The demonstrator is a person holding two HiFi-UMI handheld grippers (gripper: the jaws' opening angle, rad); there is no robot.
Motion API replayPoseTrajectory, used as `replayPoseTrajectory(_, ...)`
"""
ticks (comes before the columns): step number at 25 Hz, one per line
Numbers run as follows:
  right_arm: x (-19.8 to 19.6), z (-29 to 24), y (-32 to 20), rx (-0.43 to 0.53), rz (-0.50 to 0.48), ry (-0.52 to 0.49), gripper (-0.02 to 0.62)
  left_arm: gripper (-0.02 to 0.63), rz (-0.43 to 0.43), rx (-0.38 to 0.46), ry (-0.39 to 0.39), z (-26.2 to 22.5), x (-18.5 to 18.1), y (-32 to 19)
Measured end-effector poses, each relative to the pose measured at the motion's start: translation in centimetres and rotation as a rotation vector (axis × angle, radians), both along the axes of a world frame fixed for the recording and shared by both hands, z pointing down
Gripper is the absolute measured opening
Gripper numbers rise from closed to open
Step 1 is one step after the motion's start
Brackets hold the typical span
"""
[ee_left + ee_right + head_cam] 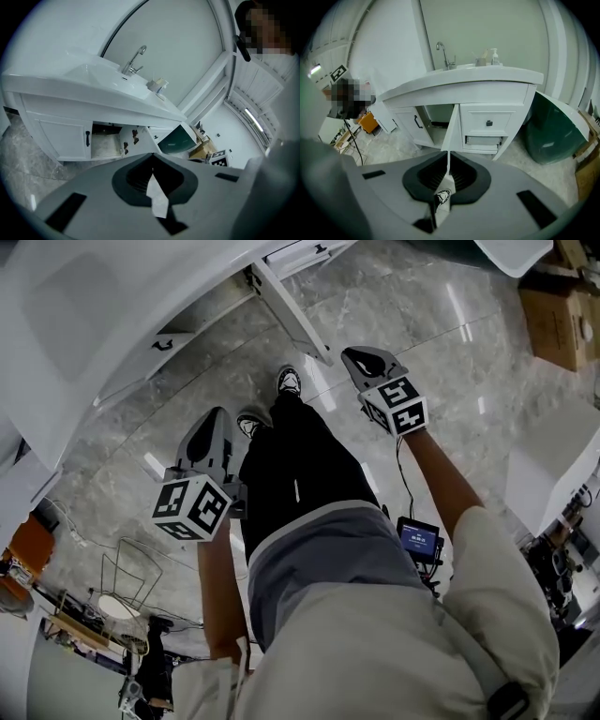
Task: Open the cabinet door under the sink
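Cabinet door (450, 125) under the sink (478, 77) stood swung wide, its edge facing outward.
Left gripper (152, 158) and right gripper (448, 157) were both clenched on nothing, held well back from the door, with bare marble floor (386, 145) between.

Glossy marble-look floor (403, 324); cabinet door (449, 126) smooth white, probably painted.
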State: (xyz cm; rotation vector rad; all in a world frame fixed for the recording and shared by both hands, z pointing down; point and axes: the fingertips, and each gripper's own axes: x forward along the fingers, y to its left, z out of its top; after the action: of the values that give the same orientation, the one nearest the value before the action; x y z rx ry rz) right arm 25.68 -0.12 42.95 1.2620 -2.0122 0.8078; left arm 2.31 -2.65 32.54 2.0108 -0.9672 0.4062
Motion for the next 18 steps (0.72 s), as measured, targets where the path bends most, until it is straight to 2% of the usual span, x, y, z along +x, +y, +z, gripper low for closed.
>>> replayPoseTrajectory(9,-2.2,-4.6,0.1,0.052,0.028,-0.023,0.026,-0.002,0.006,0.014,0.019,-2.4,-1.8,1.4)
replayPoseTrajectory(18,-4.8,-10.9,0.3,0.130,-0.003,-0.049,0.026,-0.002,0.001,0.072,0.043,-6.0,-2.5,2.2)
